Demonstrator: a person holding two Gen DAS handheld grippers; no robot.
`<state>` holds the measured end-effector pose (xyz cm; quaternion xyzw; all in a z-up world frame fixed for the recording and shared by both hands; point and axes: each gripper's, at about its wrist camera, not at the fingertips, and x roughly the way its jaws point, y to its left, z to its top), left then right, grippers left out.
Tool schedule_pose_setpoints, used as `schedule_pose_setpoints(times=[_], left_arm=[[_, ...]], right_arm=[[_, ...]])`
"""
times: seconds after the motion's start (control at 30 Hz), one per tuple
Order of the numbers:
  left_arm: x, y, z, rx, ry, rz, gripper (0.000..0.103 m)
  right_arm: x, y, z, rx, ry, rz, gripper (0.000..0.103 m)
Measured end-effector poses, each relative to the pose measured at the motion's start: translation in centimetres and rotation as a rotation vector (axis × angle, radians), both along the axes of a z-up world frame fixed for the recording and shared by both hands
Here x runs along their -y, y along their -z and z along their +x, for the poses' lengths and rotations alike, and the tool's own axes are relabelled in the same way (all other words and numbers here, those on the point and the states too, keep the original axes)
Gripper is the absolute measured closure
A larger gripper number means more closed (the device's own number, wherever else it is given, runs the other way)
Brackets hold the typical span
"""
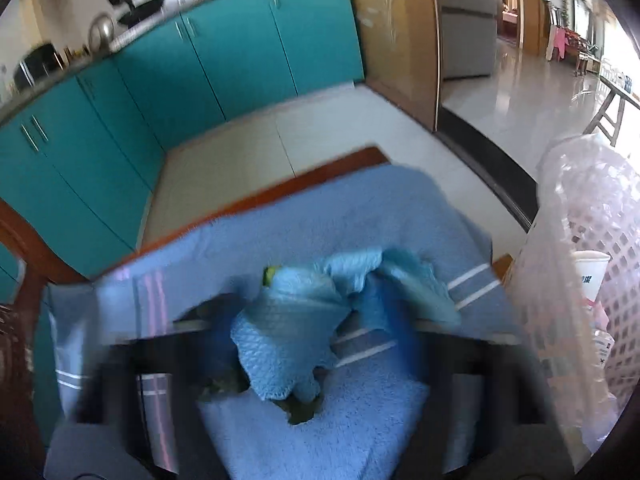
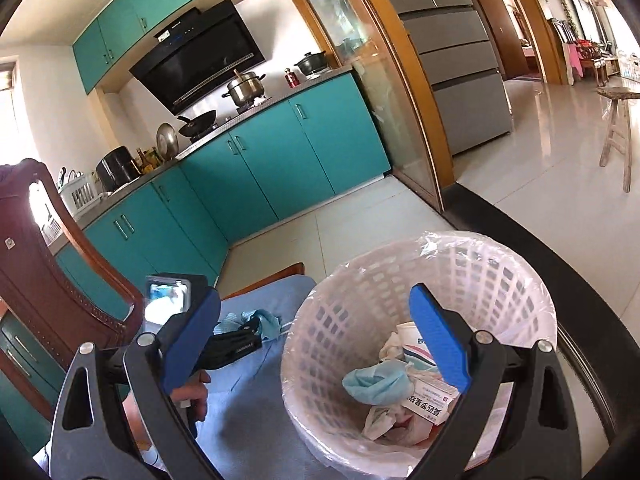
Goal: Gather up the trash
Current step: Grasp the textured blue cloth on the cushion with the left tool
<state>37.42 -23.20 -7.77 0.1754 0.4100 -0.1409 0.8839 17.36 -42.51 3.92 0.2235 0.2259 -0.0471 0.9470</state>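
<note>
Left wrist view: the left hand-held gripper [image 1: 320, 320] pinched a crumpled blue paper towel [image 1: 288, 332] above the blue cloth [image 1: 320, 216] on the bench.
Right wrist view: the right hand-held gripper [image 2: 316, 344] stood spread and empty over the white basket [image 2: 500, 264].
Basket contents: a blue wad [image 2: 376, 384], a carton and a paper cup.
Risk: the towel hung loose at the fingertips; a shallow pinch could let it drop short of the rim.
</note>
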Motion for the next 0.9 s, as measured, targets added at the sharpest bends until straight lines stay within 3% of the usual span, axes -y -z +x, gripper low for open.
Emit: schedule_pose_setpoints(times=[0.07,0.17,0.3,0.43,0.57,0.67,0.8,0.9], left_arm=[[-0.9,-0.6,-0.3,0.024,0.002,-0.039,0.079],[-3.2,-3.3,-1.8,0.089,-0.011,-0.136,0.079],[-9.3,-10.6,-6.6,0.211,-0.046,-0.358,0.079],[-15.8,-15.5,-12.6,0.303,-0.120,-0.446,0.078],[-20.2,-15.8,-17.8,0.331,-0.199,-0.457,0.077],[-22.8,-13.8,-20.3,0.322,-0.282,-0.490,0.076],[-24.5,-11.6,-21.3,0.300,-0.326,-0.500,0.075],[-25.4,-11.6,-21.1,0.316,-0.317,-0.508,0.075]], right_arm=[[-0.4,0.0,0.1,0.000,-0.005,-0.005,0.010],[-1.1,0.3,0.5,-0.014,-0.020,-0.005,0.010],[-2.6,0.6,1.3,-0.027,-0.050,-0.036,0.010],[-5.4,2.0,3.2,-0.087,-0.127,-0.090,0.010],[-11.0,4.3,5.8,-0.177,-0.254,-0.199,0.010],[-14.3,5.8,8.1,-0.222,-0.291,-0.193,0.010],[-16.0,7.1,13.5,-0.280,-0.223,-0.125,0.010],[-16.7,7.9,18.1,-0.331,-0.119,-0.053,0.021]])
